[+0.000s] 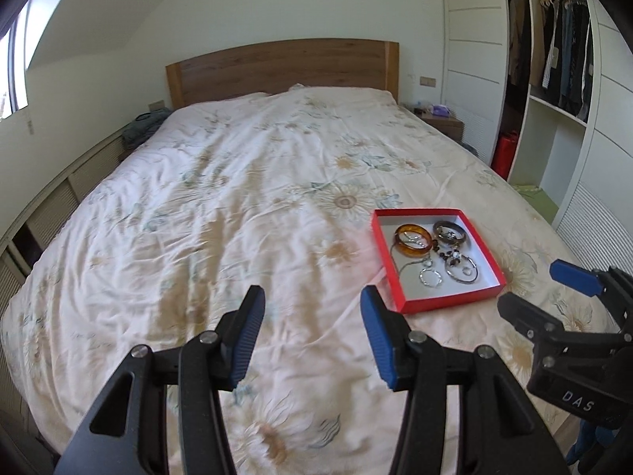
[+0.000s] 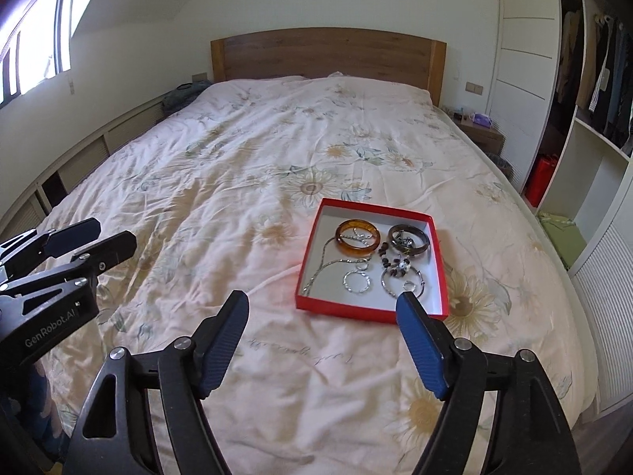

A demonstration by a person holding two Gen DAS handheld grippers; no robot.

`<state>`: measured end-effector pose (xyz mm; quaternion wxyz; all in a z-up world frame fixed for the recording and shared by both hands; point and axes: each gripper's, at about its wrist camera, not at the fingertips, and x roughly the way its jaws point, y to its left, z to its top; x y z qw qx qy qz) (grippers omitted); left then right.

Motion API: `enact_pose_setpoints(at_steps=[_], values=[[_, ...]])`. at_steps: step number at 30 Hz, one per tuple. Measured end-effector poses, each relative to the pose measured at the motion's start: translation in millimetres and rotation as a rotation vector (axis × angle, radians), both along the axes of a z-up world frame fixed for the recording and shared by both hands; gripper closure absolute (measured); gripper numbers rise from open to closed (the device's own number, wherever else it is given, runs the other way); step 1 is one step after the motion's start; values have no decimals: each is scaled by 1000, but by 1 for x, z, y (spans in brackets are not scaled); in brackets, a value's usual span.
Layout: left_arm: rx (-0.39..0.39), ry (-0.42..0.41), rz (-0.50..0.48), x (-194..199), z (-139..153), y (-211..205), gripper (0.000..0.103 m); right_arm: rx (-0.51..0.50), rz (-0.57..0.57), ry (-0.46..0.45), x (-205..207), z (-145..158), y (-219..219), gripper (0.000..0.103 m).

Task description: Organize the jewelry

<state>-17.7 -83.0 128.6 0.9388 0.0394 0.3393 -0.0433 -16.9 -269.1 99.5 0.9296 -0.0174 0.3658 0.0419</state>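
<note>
A shallow red box (image 1: 449, 304) (image 2: 348, 310) lies on the bed and holds jewelry: an amber bangle (image 1: 412, 240) (image 2: 357, 236), a dark bangle (image 1: 450, 231) (image 2: 408, 240), silver hoops (image 1: 430, 277) (image 2: 357, 281), a beaded piece (image 2: 395, 267) and a chain (image 2: 322, 267). My left gripper (image 1: 312, 301) is open and empty, above the bedspread left of the box. My right gripper (image 2: 322, 304) is open and empty, just in front of the box's near edge. Each gripper also shows in the other's view: the right one (image 1: 534, 289) and the left one (image 2: 99, 235).
A floral bedspread (image 1: 237, 198) (image 2: 237, 182) covers the bed, with a wooden headboard (image 1: 281, 67) (image 2: 328, 53) at the far end. A nightstand (image 2: 482, 130) and an open wardrobe (image 1: 554, 59) stand on the right. A low cabinet (image 2: 79, 158) runs along the left wall.
</note>
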Motion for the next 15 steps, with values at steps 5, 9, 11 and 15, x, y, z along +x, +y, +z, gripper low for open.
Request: enact_pose_setpoints(at_steps=[5,9,11,15], values=[[-3,-17,32,-23,1,18,54,-2,-6,-25,-25,1,13,20],[-2,-36,55,-37,2,27,54,-8,-10,-39,-38,0,16,16],[7,-43,67,-41,2,29,54,-13,-16,-45,-43,-1,17,14],[5,-51,80,-49,2,33,54,-16,-23,-51,-47,-3,16,9]])
